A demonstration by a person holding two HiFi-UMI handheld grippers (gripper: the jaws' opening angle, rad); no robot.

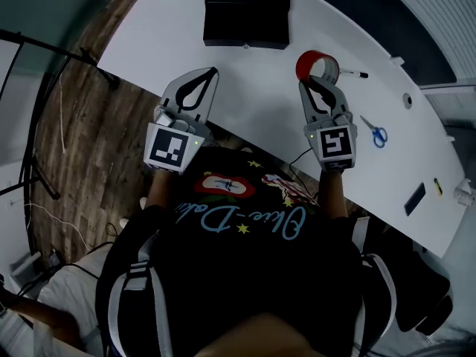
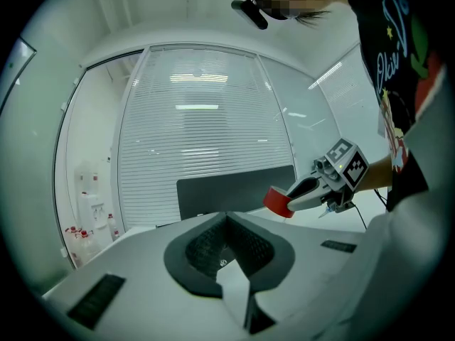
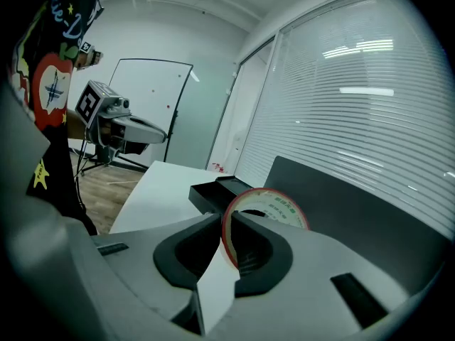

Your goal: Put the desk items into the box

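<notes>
Clamping the wall of the red tape roll [image 3: 269,203] edge-on, the right gripper [image 1: 317,82] has one jaw inside the ring and one outside. That hold stands the roll upright above the jaw tips and clear of the white desk [image 1: 245,103], so it can be carried without dragging. The left gripper [image 1: 213,73] has its jaws brought together on nothing and hovers over the desk's near edge, probably just parked out of the way. Beyond both, the black box [image 1: 245,10] sits at the far side of the desk, well apart from the roll, and is the likely place for it. To the right, a marker [image 1: 355,74] lies just beside the roll and blue-handled scissors [image 1: 378,134] lie farther along, neither yet collected.
</notes>
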